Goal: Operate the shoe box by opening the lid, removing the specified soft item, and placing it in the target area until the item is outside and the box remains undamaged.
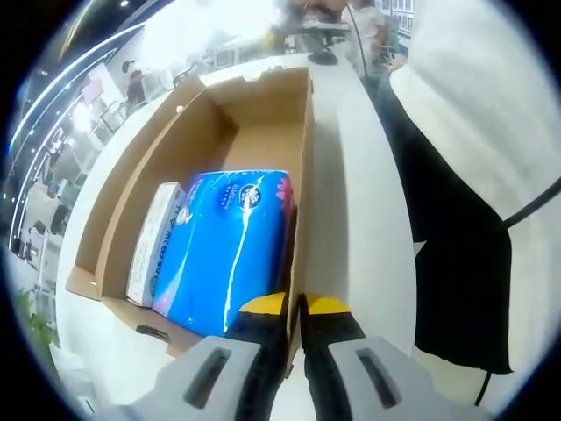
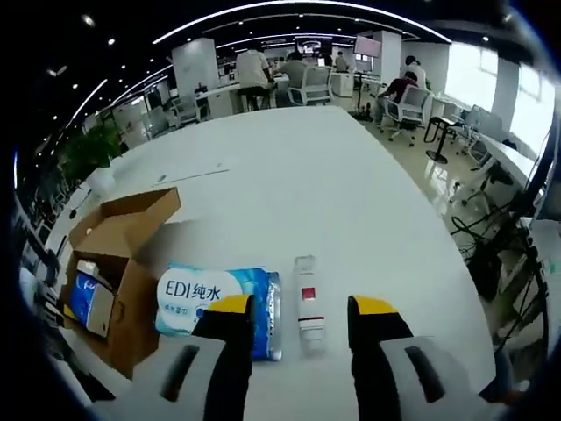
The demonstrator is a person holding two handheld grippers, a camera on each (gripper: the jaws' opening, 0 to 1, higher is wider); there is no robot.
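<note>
While the left gripper has its yellow-tipped jaws nearly together, they appear to straddle the near edge of the cardboard shoe box's side wall, seemingly pinching the wall to steady the box; the contact itself is partly hidden by the jaws. Just ahead and to the left of those jaws, inside the open shoe box, lies a blue soft pack, and beside it on its far left a slim white carton stands against the opposite wall.

The right gripper has its jaws wide apart and empty, hovering over the white table. Just beyond and between them lies a small white tube with a red band; a blue-and-white wet-wipe pack marked "EDI" lies partly under the left jaw, already outside the box. Further left sits the shoe box, lid flaps open.

Judging from this, the blue pack still inside is probably the next item. To do it well, keep the left hold light so the cardboard does not crease, bring the right jaws down over the pack's middle, close gently on the soft wrapper, and lift straight up clear of the walls.
</note>
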